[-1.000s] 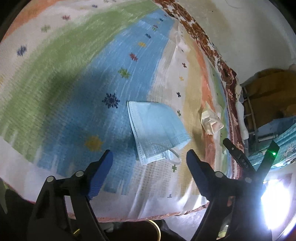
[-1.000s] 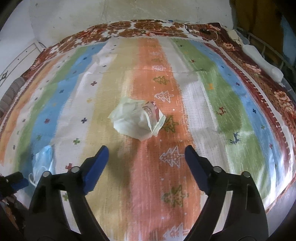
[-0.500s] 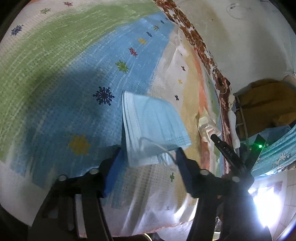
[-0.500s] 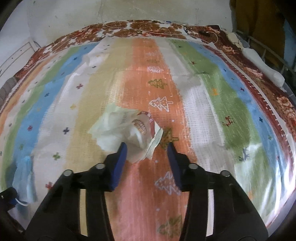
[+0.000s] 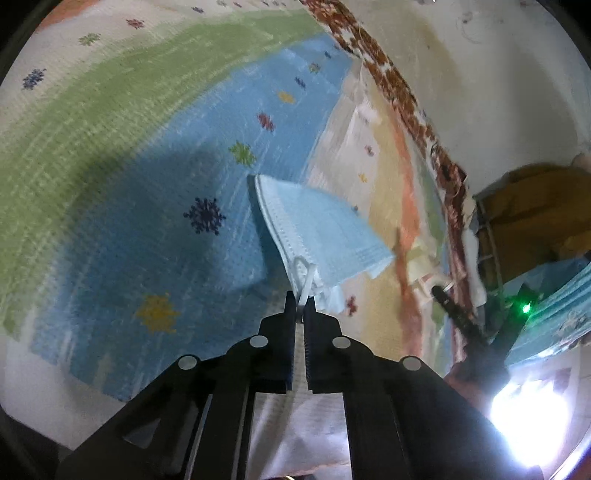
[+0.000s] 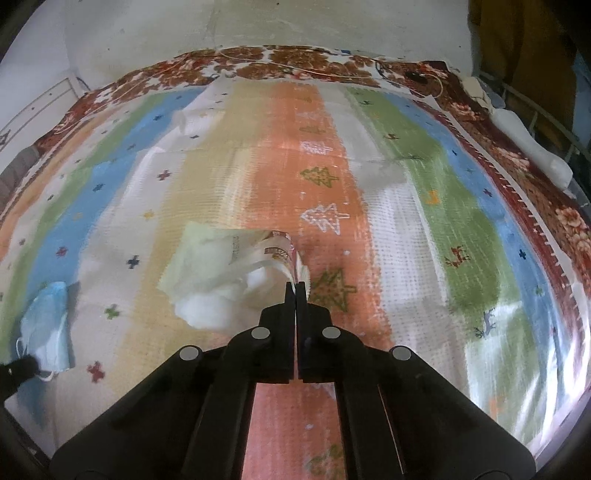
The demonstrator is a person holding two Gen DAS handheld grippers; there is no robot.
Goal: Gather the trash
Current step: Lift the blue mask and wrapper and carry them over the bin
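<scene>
A bed under a striped blanket (pastel bands, small motifs), against a stained pale wall; bright glare low at one side.

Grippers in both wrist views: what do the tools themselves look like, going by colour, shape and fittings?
The left gripper and the right gripper look alike: black plastic linkage arms, round silver pivot pins and dark blue finger pads. In the left view the right gripper's far end carries a green light. No sleeves or cables show.
</scene>
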